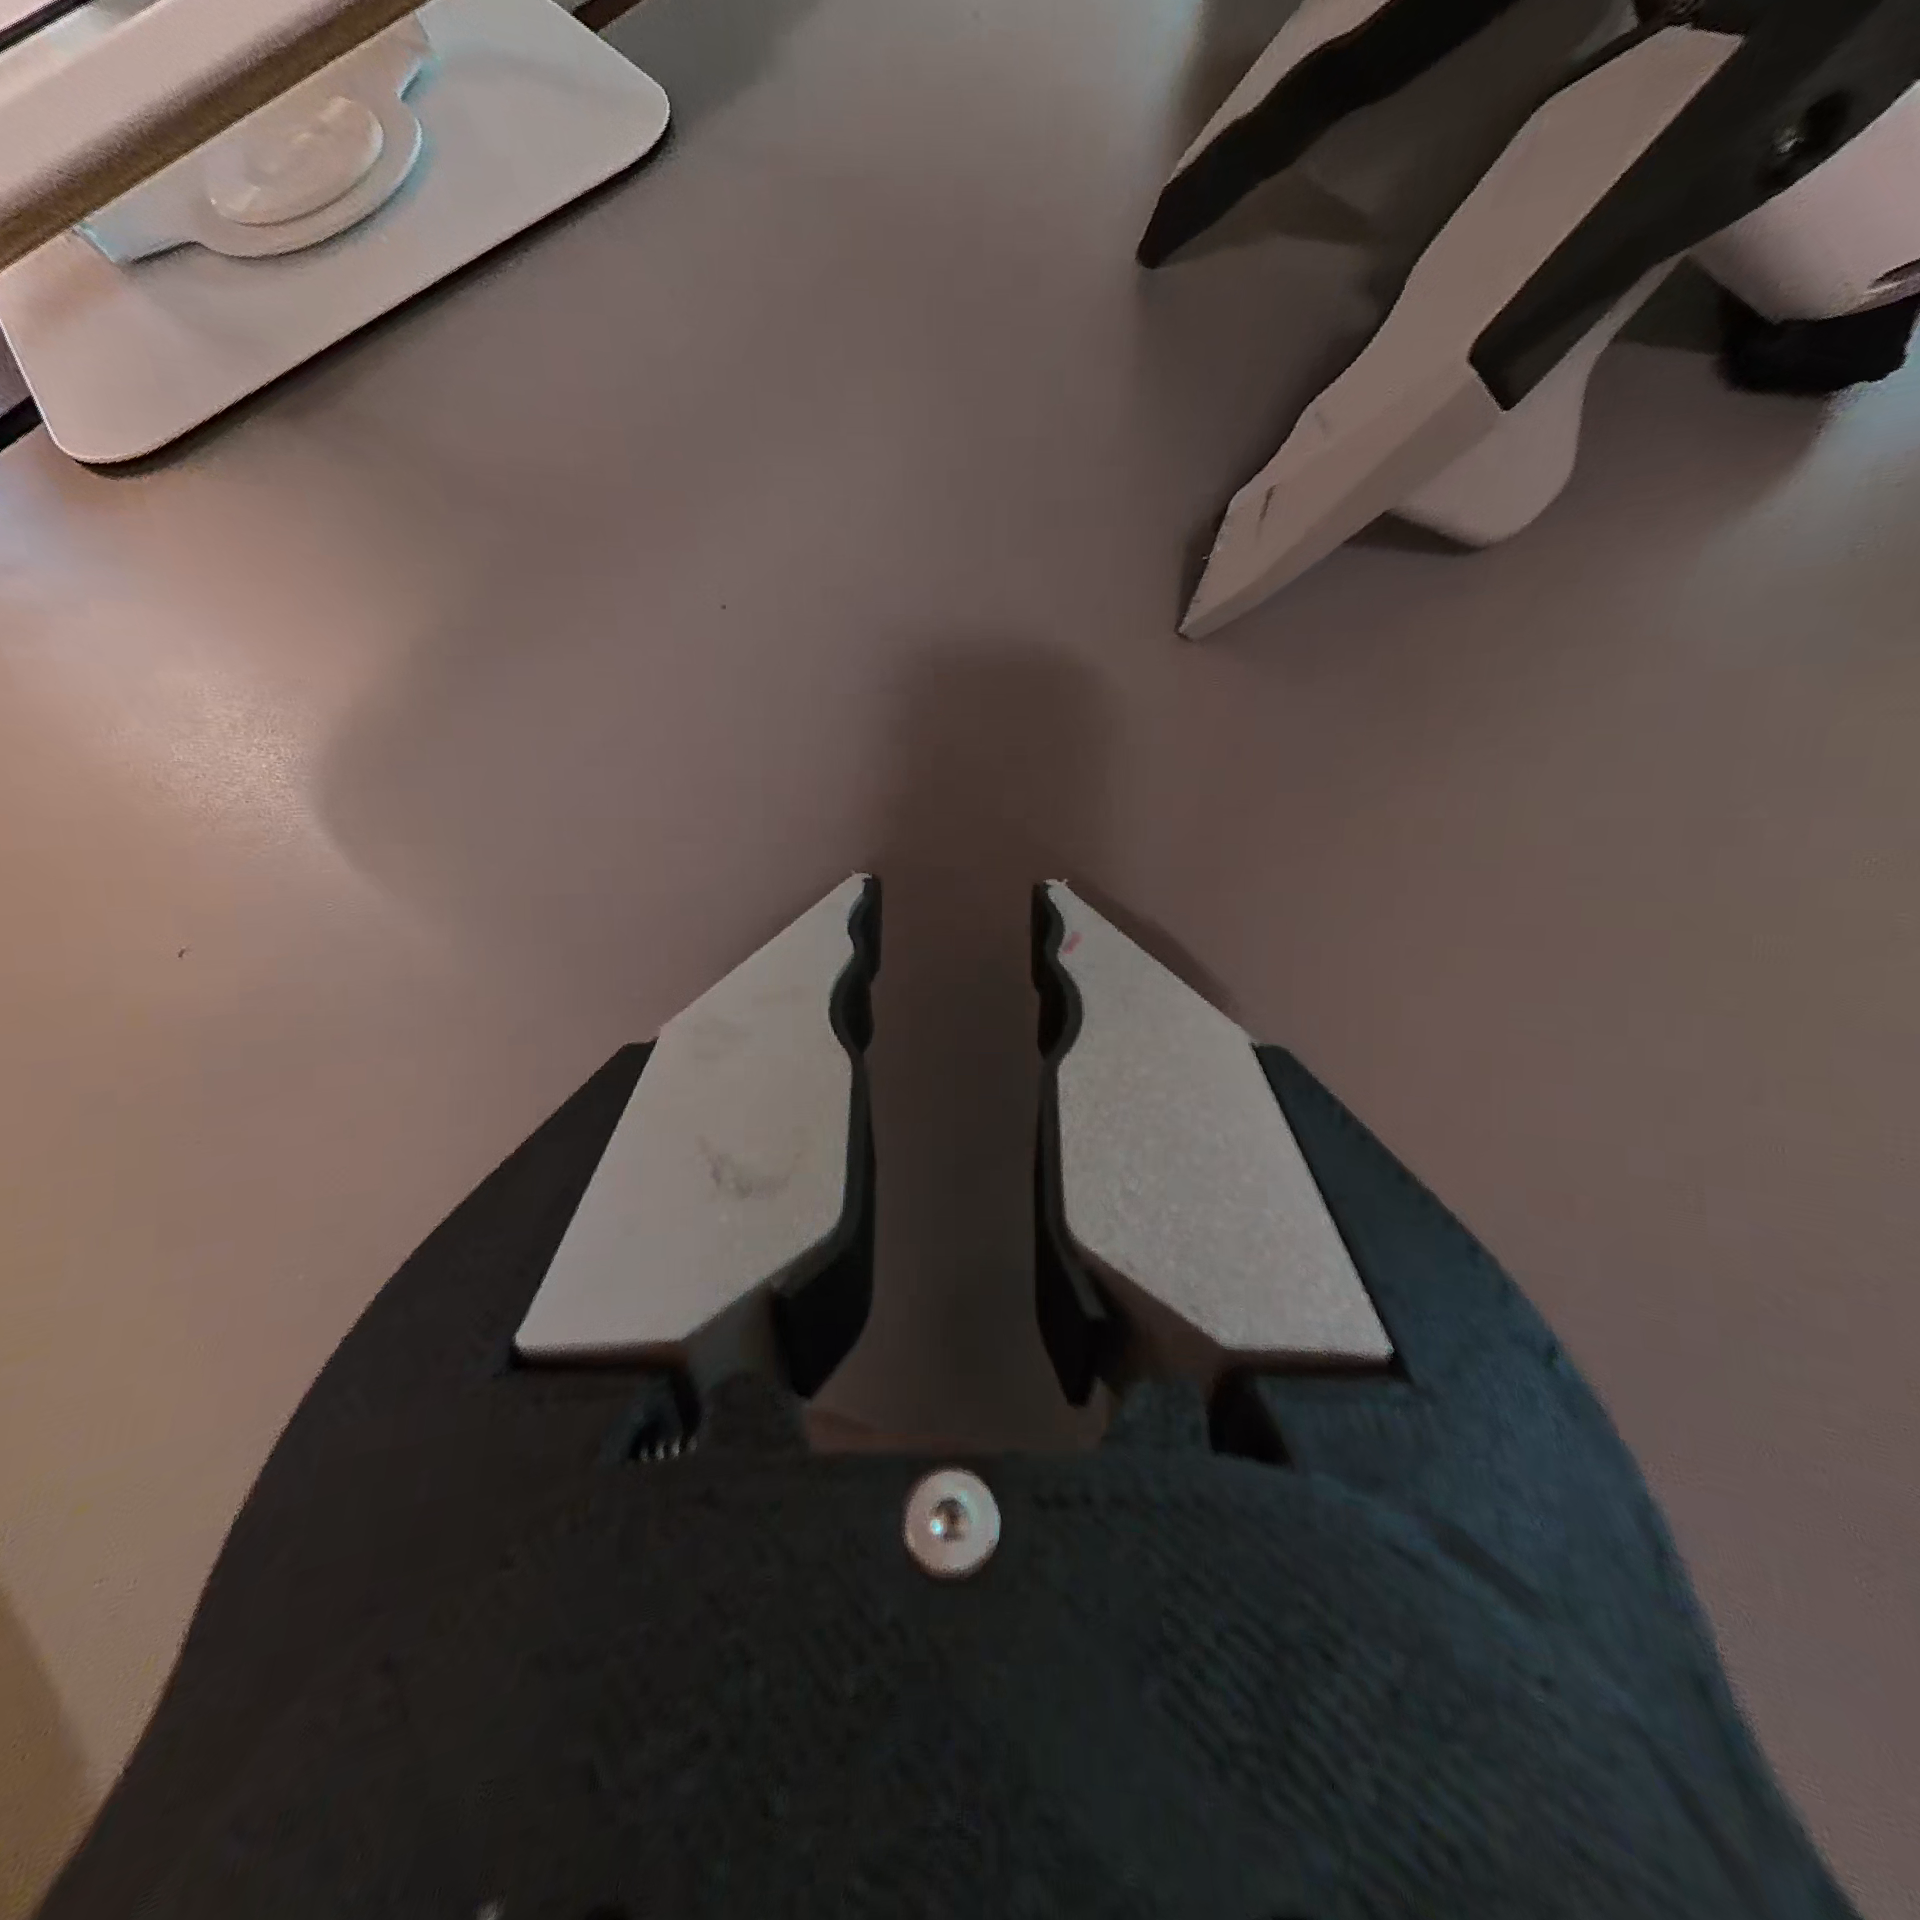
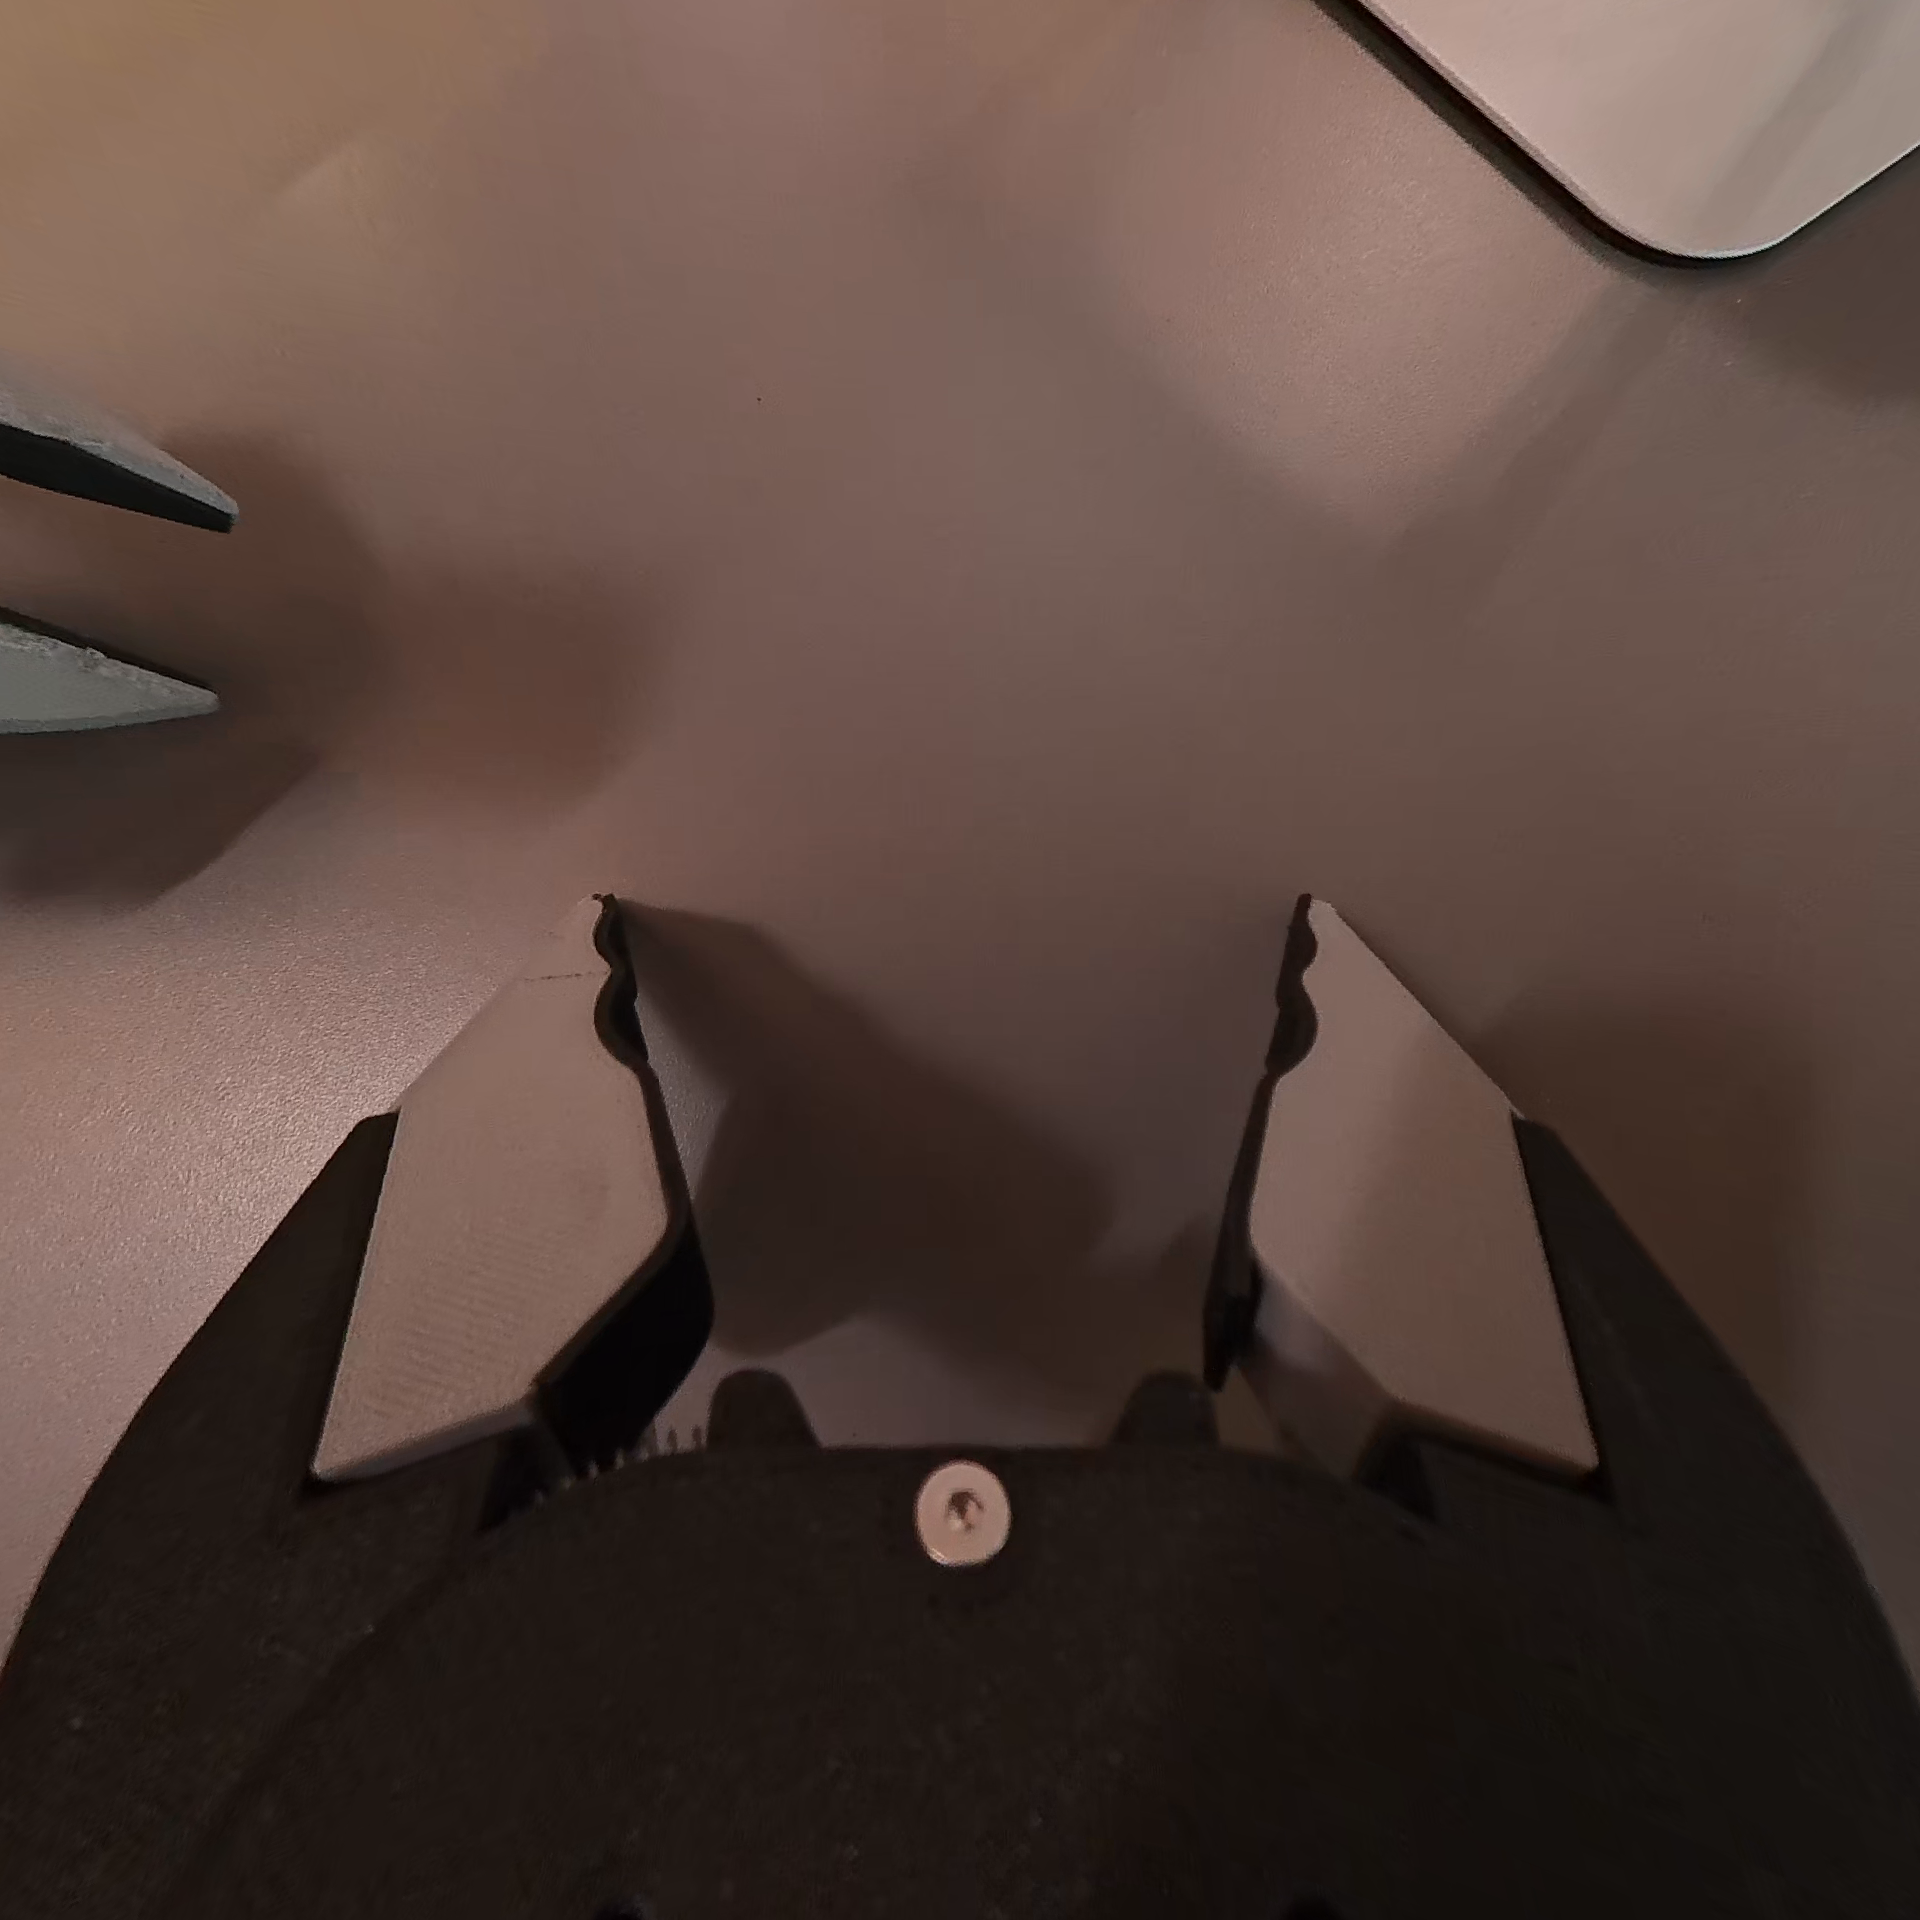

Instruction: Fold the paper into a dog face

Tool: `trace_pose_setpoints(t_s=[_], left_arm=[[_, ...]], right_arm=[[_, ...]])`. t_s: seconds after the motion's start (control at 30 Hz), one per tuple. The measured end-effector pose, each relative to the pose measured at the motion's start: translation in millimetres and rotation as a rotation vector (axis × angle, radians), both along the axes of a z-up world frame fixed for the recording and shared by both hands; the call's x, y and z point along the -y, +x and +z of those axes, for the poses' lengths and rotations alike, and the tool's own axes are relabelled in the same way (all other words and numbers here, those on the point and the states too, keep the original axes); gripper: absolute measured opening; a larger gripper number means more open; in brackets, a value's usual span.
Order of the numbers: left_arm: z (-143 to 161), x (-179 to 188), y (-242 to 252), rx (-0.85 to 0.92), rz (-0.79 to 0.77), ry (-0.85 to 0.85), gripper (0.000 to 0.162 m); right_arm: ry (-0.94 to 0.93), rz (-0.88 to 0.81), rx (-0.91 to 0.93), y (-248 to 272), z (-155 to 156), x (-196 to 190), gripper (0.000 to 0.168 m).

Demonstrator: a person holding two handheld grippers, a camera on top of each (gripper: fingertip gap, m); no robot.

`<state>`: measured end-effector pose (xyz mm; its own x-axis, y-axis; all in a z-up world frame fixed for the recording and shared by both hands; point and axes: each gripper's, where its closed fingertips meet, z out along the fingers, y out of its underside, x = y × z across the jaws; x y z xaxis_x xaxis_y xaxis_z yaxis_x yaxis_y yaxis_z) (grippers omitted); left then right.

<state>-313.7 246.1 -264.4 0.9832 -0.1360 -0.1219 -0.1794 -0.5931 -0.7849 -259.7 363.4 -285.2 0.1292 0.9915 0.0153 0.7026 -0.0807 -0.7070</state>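
Paper is in neither view; only the bare grey-brown table (image 1: pixel 623 675) shows, so I cannot tell where the sheet lies. The left gripper (image 1: pixel 956 894) hovers low over the table, its jaws a narrow gap apart and empty. The right gripper (image 2: pixel 951 904) has its jaws wide and empty. A white flat stand base (image 1: pixel 343 208) sits beyond the left gripper, cut off by the frame. To begin well, I judge both grippers should first find the sheet, then approach one corner slowly.

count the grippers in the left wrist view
2: the left gripper at bottom centre, empty with a narrow gap, and the right gripper at upper right, fingers angled down over the table.
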Motion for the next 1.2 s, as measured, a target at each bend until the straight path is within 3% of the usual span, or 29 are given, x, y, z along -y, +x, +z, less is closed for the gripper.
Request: trace_pose_setpoints(t_s=[0.9, 1.2], left_arm=[[-3.7, 1.2, 0.5, -0.026, 0.0, -0.021, 0.026], [-6.8, 1.3, 0.0, -0.159, 0.012, -0.027, 0.026]], right_arm=[[0.0, 0.0, 0.0, -0.7, -0.1, 0.0, 0.12], [0.0, 0.0, 0.0, -0.6, 0.0, -0.1, 0.12]])
